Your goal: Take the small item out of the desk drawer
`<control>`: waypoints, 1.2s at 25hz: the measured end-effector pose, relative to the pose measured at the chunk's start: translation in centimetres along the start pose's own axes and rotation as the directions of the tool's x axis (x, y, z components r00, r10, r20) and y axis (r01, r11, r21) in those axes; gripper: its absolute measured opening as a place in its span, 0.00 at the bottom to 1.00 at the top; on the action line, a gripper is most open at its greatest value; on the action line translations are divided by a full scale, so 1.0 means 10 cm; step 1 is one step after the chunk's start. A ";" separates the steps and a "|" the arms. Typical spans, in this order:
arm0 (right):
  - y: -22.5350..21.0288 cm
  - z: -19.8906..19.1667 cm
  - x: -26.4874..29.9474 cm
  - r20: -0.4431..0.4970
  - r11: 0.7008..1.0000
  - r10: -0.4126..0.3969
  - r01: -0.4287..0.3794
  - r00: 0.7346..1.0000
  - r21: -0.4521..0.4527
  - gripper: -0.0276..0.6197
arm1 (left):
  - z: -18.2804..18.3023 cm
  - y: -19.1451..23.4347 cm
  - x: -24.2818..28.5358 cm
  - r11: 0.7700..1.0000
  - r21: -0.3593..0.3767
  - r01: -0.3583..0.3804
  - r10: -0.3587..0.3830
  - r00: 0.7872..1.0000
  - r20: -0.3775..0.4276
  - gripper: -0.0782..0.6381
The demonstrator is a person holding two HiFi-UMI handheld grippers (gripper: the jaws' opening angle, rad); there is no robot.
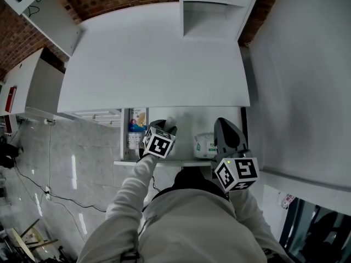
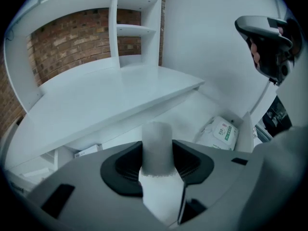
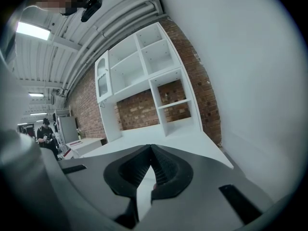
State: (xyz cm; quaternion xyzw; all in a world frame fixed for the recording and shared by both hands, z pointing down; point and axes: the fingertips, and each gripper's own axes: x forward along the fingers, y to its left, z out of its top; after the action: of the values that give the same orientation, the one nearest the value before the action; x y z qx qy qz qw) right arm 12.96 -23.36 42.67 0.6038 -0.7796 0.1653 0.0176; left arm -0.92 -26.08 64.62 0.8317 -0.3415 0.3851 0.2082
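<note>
A small white cylinder (image 2: pixel 157 138) stands upright between the pads of my left gripper (image 2: pixel 159 163), which is shut on it. In the head view the left gripper (image 1: pixel 166 126) hangs over the open desk drawer (image 1: pixel 164 161), under the front edge of the white desk top (image 1: pixel 153 64); there the cylinder is hard to make out. My right gripper (image 1: pixel 223 123) is held over the drawer's right end. Its jaws (image 3: pixel 151 165) meet at the tips with nothing between them.
A white packet with green print (image 1: pixel 205 145) lies in the drawer's right part (image 2: pixel 224 131). Small boxes (image 1: pixel 135 131) stand at the drawer's left end. A white shelf unit (image 1: pixel 216 7) stands at the desk's back, a white wall (image 1: pixel 301 81) to the right.
</note>
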 end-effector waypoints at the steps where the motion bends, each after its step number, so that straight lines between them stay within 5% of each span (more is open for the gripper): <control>1: 0.02 -0.01 0.00 -0.001 1.000 0.003 -0.003 1.000 -0.001 0.09 | 0.05 0.01 -0.05 1.000 -0.005 -0.004 0.004 1.000 0.020 0.38; 11: 0.18 -0.08 -0.03 -0.010 1.000 0.015 -0.015 1.000 -0.002 0.09 | 0.55 0.06 -0.68 0.999 -0.026 -0.038 0.043 0.973 0.227 0.38; 30: 0.35 -0.04 -0.09 0.009 0.999 0.026 -0.026 1.000 -0.033 0.09 | 0.94 0.22 -1.66 0.988 -0.123 -0.095 0.144 0.859 0.491 0.38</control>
State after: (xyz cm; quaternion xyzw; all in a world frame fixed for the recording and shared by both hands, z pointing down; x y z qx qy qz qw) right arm 9.85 -21.65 41.97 0.5940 -0.7901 0.1500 0.0215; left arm -5.67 -26.55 45.99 0.8693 -0.4523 0.1527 0.1279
